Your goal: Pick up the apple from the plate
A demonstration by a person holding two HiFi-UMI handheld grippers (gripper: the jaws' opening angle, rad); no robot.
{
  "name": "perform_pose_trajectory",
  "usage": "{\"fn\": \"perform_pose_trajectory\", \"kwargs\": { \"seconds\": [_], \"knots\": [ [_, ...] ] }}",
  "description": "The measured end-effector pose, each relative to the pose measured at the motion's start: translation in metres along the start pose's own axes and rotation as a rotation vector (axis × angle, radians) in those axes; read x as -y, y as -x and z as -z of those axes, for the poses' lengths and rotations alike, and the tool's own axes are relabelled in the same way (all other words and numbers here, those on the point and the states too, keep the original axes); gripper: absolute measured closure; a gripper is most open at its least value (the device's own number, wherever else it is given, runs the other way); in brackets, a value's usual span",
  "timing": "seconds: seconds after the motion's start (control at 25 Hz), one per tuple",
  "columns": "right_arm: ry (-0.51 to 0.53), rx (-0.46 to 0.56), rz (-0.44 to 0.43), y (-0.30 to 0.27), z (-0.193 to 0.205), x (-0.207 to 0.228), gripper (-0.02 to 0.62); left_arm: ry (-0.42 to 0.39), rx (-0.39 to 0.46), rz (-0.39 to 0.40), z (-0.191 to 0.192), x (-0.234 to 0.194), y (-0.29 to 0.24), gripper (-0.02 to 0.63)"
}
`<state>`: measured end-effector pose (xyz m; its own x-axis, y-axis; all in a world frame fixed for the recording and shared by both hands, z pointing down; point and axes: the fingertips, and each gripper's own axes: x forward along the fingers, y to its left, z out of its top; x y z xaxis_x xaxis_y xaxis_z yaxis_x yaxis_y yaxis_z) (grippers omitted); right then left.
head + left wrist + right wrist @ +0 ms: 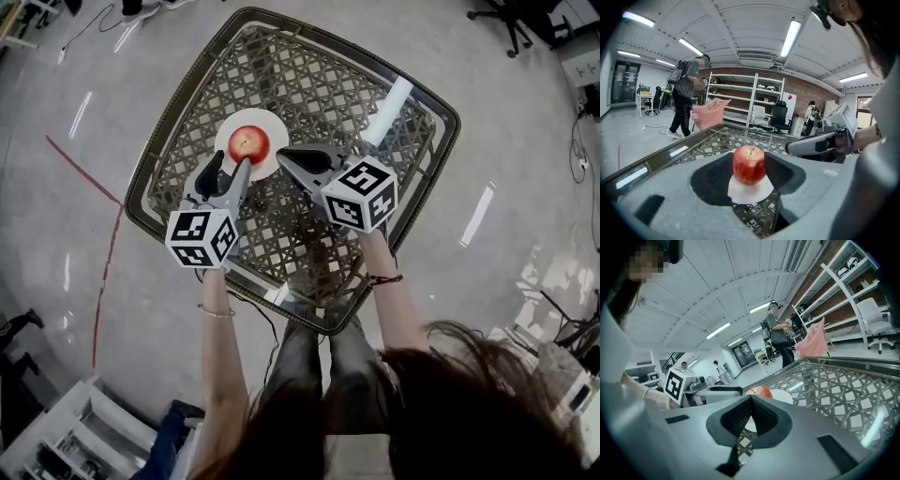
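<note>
Head view: shiny red apple sits on a small round white plate on the lattice-topped bench, left gripper view has the left hand-held gripper open, apple framed between its jaws, right gripper view has the right hand-held gripper closed, empty.

No word, brand, number or label can be read anywhere. The marker cube on the left hand-held gripper and the second marker cube on the right hand-held gripper bear only black-and-white square patterns, with no letters or digits. In the left gripper view a small red sign hangs on the far wall, well beyond that hand-held gripper and to its right. It is too small to read.
</note>
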<state>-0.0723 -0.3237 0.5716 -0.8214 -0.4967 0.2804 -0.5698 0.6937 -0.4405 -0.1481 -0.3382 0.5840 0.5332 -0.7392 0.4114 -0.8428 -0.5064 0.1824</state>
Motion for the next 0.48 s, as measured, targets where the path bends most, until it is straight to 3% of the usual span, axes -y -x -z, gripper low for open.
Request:
{"fn": "perform_pose_trajectory", "kwargs": {
  "seconds": [0.48],
  "knots": [
    [-0.023,-0.007,0.019,-0.004,0.009,0.014,0.586,-0.039,-0.024,0.056,0.007,0.001,-0.024,0.267]
  ]
}}
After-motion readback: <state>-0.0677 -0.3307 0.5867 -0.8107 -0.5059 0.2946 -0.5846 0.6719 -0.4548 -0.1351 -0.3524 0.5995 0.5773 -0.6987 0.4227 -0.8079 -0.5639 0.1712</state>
